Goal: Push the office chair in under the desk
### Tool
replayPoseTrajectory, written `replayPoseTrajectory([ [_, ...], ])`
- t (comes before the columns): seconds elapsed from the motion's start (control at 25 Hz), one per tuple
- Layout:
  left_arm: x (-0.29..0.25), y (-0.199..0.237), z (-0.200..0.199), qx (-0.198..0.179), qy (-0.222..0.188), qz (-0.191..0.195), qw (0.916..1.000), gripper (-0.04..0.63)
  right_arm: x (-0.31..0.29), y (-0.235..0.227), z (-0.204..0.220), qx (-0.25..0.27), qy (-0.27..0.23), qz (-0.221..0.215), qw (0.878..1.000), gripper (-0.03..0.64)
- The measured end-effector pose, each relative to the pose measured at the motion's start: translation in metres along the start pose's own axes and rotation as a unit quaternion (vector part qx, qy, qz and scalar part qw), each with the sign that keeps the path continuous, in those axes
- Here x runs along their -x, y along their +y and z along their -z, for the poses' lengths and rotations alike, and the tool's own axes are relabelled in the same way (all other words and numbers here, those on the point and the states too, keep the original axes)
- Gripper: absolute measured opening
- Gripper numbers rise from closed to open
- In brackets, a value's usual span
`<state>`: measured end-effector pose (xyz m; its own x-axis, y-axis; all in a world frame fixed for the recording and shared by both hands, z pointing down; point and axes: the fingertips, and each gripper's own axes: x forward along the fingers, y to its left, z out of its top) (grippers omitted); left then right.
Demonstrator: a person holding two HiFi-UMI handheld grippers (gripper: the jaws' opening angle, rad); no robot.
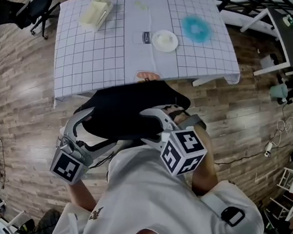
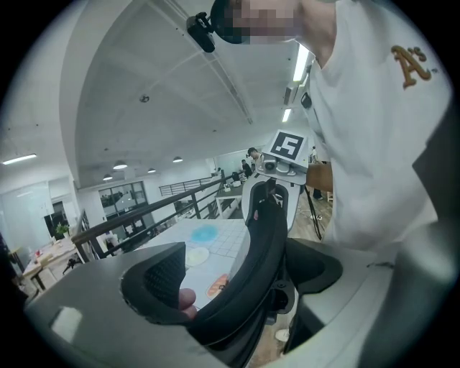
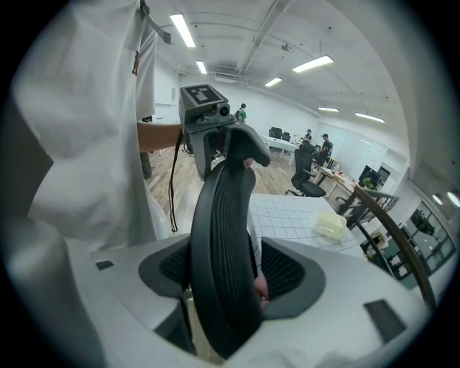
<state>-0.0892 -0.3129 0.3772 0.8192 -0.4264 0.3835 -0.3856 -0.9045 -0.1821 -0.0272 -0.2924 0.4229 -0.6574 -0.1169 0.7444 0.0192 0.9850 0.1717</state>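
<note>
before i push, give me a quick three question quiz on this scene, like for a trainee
1. What stands between the fingers of both the left gripper and the right gripper?
2. True or false: the top of the desk is bare.
3. In the head view, the cream box lies on the desk's: A) far left corner, B) far right corner, C) near edge, in the middle.

Key:
1. The chair backrest.
2. False: the cream box, a white bowl and a blue object lie on it.
3. A.
</note>
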Motion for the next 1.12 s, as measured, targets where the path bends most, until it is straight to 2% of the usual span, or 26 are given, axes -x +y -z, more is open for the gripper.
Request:
replayPoseTrajectory([
  [0.48,0.000,0.013,0.006,0.001,0.006,0.001,1.0000,0.431,-0.007,-0.012,-0.001,-0.003,0.012,0.005,1.000,0.267],
  [1.12,0.000,0.032,0.006,-0.007,-0.011,0.003,0.9999,0.430,-0.014,-0.029,-0.005,-0.010,0.011,0.007,1.000,0.268],
])
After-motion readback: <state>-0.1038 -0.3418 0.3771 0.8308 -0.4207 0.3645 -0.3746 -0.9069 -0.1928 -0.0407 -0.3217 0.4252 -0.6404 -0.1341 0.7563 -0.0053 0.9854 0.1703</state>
